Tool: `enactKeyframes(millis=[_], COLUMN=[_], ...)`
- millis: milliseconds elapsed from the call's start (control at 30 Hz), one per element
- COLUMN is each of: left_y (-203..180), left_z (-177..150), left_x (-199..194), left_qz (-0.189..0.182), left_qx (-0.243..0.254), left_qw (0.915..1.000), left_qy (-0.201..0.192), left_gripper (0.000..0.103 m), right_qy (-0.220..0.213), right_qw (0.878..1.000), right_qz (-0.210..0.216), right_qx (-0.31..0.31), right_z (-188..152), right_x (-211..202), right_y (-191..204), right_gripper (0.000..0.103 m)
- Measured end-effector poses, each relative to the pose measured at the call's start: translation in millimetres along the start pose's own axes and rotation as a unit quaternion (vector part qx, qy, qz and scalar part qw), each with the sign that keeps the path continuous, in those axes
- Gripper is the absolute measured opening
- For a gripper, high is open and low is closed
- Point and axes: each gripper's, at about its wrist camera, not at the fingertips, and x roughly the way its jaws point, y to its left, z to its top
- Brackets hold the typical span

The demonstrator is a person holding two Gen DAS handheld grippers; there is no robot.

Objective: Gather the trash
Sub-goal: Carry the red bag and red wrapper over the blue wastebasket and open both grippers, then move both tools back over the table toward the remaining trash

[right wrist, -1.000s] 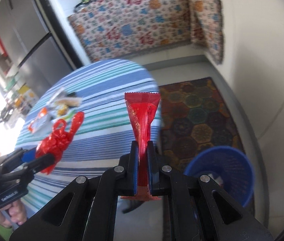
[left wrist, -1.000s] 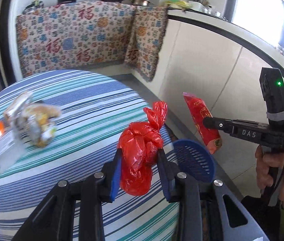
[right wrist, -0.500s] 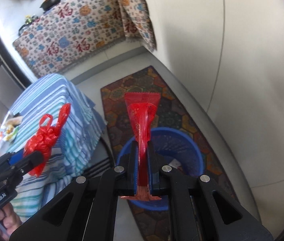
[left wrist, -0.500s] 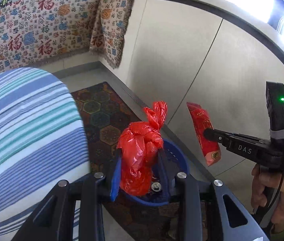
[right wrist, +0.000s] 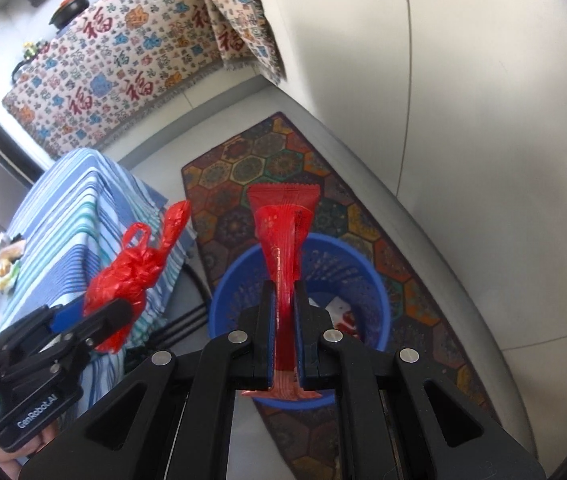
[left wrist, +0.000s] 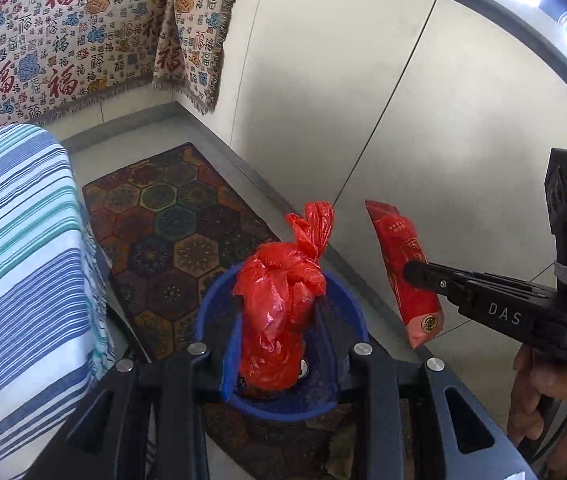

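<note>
My left gripper (left wrist: 279,312) is shut on a knotted red plastic bag (left wrist: 283,300) and hangs right over the blue mesh bin (left wrist: 347,304) on the floor. The same bag (right wrist: 131,276) and left gripper (right wrist: 115,312) show at the left of the right wrist view. My right gripper (right wrist: 283,292) is shut on a flat red snack wrapper (right wrist: 283,240), held above the blue bin (right wrist: 375,304). In the left wrist view that wrapper (left wrist: 407,280) and right gripper (left wrist: 411,270) sit just right of the bin. Some litter lies inside the bin.
The bin stands on a patterned hexagon rug (left wrist: 171,216) between the striped-cloth table (left wrist: 15,248) and a pale cabinet wall (left wrist: 363,100). More wrappers (right wrist: 7,264) lie on the table. A person's hand (left wrist: 539,392) holds the right gripper.
Both grippers swung from over the table to above the bin and tilted downward, each keeping its red item. The bin now sits directly under both.
</note>
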Motion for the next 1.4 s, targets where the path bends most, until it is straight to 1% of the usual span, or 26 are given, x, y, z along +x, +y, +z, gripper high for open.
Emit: enactKeyframes(millis=[100,167,200,233,300,333,367,433,600,667,733,800,833,867,900,967,1033,1100,1200,1267,1333,1400], left_y=[-5,-9,-11,-13,-17,-18,-18,-18,-14,-10,-5,2,8,16,23,43,63,85,116,136,154,174], left_z=[1,2,4,5,9,11,13,16,16,12,7,-1,-6,-13,-18,-33,-48,-66,-90,-108,-124,-141], left_x=[8,16,20,24,30,31,32,32,14,-2,-17,-35,-43,-53,-62,-81,-98,-118,-145,-165,-184,-202], left_qz=[-0.003,-0.017,-0.024,-0.03,-0.029,-0.031,-0.033,-0.035,-0.02,-0.01,0.002,0.011,0.017,0.026,0.035,0.054,0.076,0.105,0.143,0.167,0.184,0.201], left_qx=[0.008,0.015,0.017,0.019,0.019,0.017,0.014,0.007,0.004,0.003,0.0,-0.004,-0.005,-0.008,-0.012,-0.021,-0.03,-0.038,-0.05,-0.06,-0.071,-0.083], left_qw=[1.0,0.9997,0.9995,0.9992,0.9992,0.9993,0.9993,0.9994,0.9996,0.9995,0.9992,0.9988,0.9986,0.9982,0.9978,0.9968,0.9953,0.9924,0.9875,0.9831,0.9792,0.9748], left_qy=[0.003,0.009,0.014,0.019,0.02,0.014,0.01,0.006,-0.017,-0.03,-0.04,-0.048,-0.051,-0.053,-0.055,-0.054,-0.054,-0.052,-0.044,-0.045,-0.048,-0.048], left_gripper=[0.034,0.036,0.038,0.042,0.066,0.067,0.067,0.067,0.067,0.067,0.067,0.068,0.068,0.068,0.068,0.068,0.068,0.068,0.068,0.068,0.068,0.068], right_qy=[0.001,0.002,0.0,-0.002,-0.009,-0.013,-0.016,-0.018,-0.037,-0.051,-0.071,-0.088,-0.096,-0.109,-0.118,-0.133,-0.138,-0.135,-0.115,-0.098,-0.085,-0.075], right_qw=[1.0,1.0,1.0,1.0,1.0,1.0,0.999,0.999,0.999,0.999,0.997,0.996,0.995,0.993,0.992,0.989,0.987,0.985,0.979,0.972,0.962,0.949], right_qz=[0.005,0.008,0.008,0.009,0.005,0.003,0.002,0.005,0.001,-0.01,-0.021,-0.023,-0.026,-0.031,-0.036,-0.039,-0.033,-0.015,0.027,0.059,0.081,0.099], right_qx=[0.013,0.021,0.022,0.024,0.027,0.027,0.029,0.032,0.023,0.009,-0.002,-0.008,-0.011,-0.017,-0.025,-0.047,-0.077,-0.11,-0.167,-0.206,-0.247,-0.291], right_z=[-1,-1,-1,-1,0,0,0,2,8,11,13,14,14,14,14,12,7,-1,-21,-38,-55,-74], right_x=[1,4,4,4,5,4,3,2,-9,-16,-23,-30,-32,-36,-38,-40,-38,-34,-25,-18,-12,-5], right_y=[-6,-9,-10,-11,-11,-12,-13,-14,-10,-4,2,9,13,19,26,45,71,100,152,189,223,256], right_gripper=[0.007,0.008,0.009,0.014,0.027,0.037,0.039,0.039,0.04,0.05,0.055,0.059,0.063,0.067,0.069,0.07,0.071,0.072,0.072,0.072,0.072,0.072])
